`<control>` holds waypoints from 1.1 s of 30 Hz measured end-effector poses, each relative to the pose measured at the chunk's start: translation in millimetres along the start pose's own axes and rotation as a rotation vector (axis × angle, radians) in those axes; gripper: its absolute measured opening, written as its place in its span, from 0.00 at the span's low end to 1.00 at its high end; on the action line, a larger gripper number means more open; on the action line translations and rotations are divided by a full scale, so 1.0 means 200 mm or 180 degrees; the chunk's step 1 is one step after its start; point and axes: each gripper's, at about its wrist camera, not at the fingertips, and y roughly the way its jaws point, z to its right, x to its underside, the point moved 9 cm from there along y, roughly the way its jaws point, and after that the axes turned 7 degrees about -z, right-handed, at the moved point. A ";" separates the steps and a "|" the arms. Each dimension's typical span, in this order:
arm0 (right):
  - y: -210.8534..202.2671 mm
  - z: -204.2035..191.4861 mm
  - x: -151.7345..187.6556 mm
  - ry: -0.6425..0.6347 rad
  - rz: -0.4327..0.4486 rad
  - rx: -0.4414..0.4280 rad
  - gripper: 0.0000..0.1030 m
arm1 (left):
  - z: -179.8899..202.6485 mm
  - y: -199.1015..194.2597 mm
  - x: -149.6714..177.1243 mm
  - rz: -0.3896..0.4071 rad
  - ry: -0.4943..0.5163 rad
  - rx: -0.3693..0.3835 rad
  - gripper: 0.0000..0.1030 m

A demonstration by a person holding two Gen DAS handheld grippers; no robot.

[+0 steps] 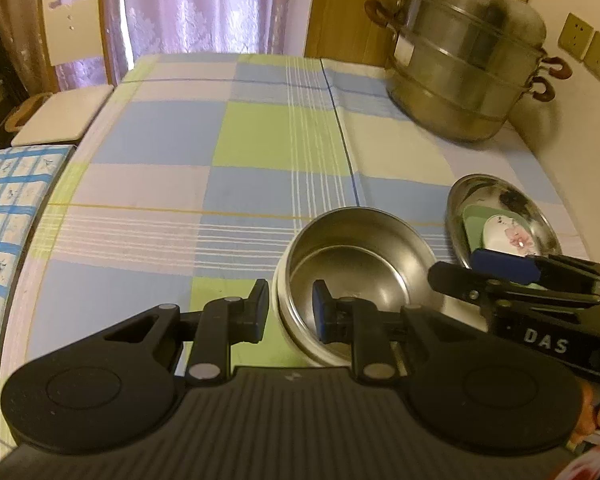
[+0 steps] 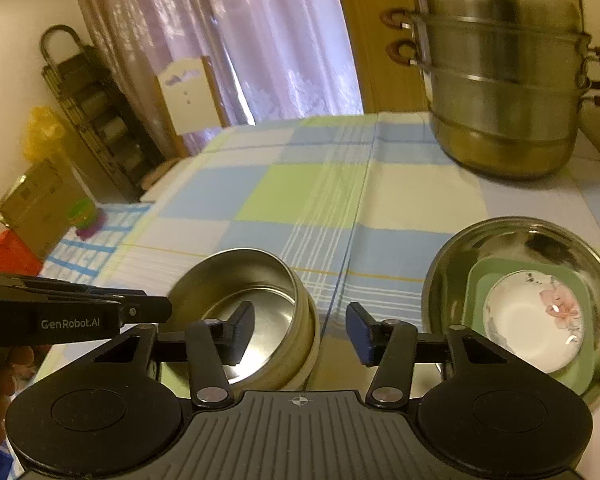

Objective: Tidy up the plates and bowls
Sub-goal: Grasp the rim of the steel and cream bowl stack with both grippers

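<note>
A steel bowl point(image 1: 356, 276) with a white outer wall stands on the checked tablecloth; it also shows in the right wrist view point(image 2: 248, 312). My left gripper point(image 1: 290, 310) is open and straddles its near-left rim, one finger outside, one inside. To the right a wide steel basin point(image 1: 500, 216) point(image 2: 532, 240) holds a green square plate point(image 2: 480, 284) and a white flowered bowl point(image 2: 534, 320). My right gripper point(image 2: 300, 334) is open and straddles the steel bowl's right rim; it shows from the side in the left wrist view point(image 1: 496, 268).
A tall steel steamer pot point(image 1: 464, 56) point(image 2: 504, 80) stands at the back right by the wall. A white chair point(image 1: 68, 64) is at the far left edge. A blue-checked surface point(image 1: 12, 208) adjoins the table on the left.
</note>
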 end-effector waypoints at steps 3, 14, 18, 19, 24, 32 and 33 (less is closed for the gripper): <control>0.07 0.01 -0.01 0.0051 -0.0063 0.0019 0.40 | -0.01 0.06 -0.01 -0.0090 0.0031 -0.0001 0.19; 0.13 0.06 -0.02 0.0400 -0.0188 -0.0054 0.11 | -0.02 0.15 -0.03 -0.0291 0.0137 0.0181 0.10; 0.12 0.07 -0.02 0.0628 -0.0263 -0.0027 0.11 | -0.03 0.17 -0.06 -0.0347 0.0165 0.0242 0.09; 0.11 0.07 -0.02 0.0675 -0.0280 -0.0009 0.11 | -0.03 0.18 -0.06 -0.0353 0.0193 0.0237 0.09; 0.10 0.07 -0.02 0.0849 -0.0360 0.0072 0.11 | -0.01 0.19 -0.08 -0.0379 0.0306 0.0193 0.08; 0.10 0.13 -0.05 0.1264 -0.0550 -0.0063 0.11 | -0.01 0.20 -0.09 -0.0445 0.0339 0.0204 0.08; 0.10 0.12 -0.06 0.1197 -0.0568 -0.0051 0.11 | -0.01 0.20 -0.09 -0.0447 0.0337 0.0208 0.08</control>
